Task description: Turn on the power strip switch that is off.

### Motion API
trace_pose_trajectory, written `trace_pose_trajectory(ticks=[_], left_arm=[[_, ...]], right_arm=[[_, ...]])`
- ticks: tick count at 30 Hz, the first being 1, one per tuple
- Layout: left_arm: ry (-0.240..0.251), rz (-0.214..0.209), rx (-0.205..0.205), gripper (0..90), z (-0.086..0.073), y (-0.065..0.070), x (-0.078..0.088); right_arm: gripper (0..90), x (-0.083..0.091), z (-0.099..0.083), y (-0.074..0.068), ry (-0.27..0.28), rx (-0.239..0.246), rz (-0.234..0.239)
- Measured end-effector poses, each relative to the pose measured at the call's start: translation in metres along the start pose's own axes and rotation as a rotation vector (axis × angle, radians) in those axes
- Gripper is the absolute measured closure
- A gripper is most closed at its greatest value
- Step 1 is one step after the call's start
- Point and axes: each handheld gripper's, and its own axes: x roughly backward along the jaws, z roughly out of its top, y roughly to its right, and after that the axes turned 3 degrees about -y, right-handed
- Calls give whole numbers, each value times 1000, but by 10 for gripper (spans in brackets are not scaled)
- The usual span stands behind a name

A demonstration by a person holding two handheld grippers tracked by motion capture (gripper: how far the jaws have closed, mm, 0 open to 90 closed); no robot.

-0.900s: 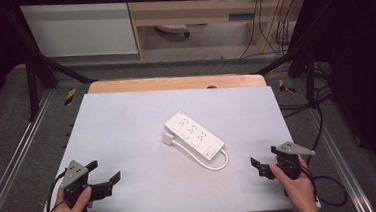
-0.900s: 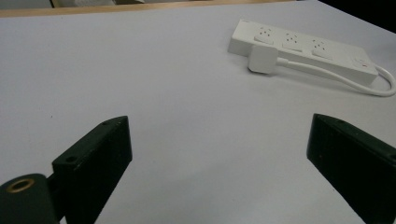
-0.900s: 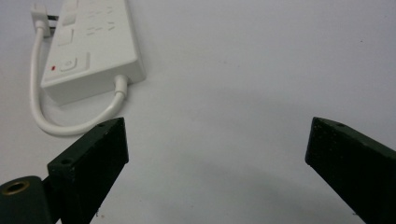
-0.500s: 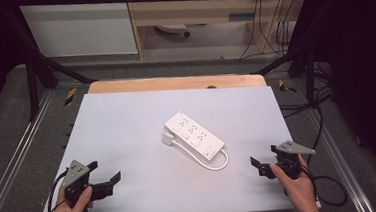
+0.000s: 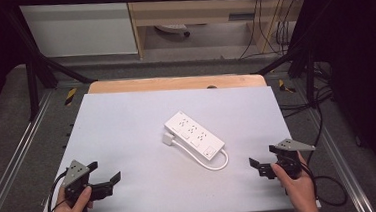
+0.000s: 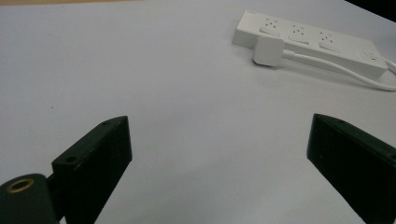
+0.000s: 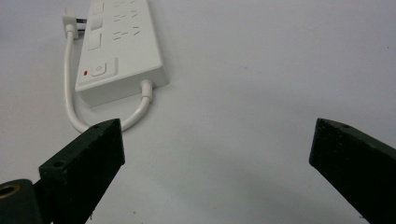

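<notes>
Strip (image 5: 194, 134) lies flat near the middle of the table (image 5: 127, 120), set diagonally, its short cord (image 5: 215, 163) looping back along one side to the plug (image 5: 167, 138) resting beside it. Left gripper (image 5: 104, 179) sits at the near left corner, jaws wide apart, nothing between them. Right gripper (image 5: 263, 167) sits at the near right, jaws likewise wide and empty, well apart from the strip.

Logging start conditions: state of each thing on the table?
Power strip: flat on the table, sockets up, nothing plugged in.
Plug: loose beside the strip, cord looped round its end.
Left tongs: open, nothing held, clear of the strip.
Right tongs: open, nothing held.
</notes>
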Motion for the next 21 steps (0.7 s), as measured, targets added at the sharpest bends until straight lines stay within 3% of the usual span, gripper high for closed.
trace_pose_trajectory(ticks=[8,21], left_arm=[[-9,6,1,64,0,0,-1],[-20,15,10,64,-2,-1,-2]], right_arm=[[36,5,3,0,5,-14,21],[38,10,20,-6,72,-14,40]])
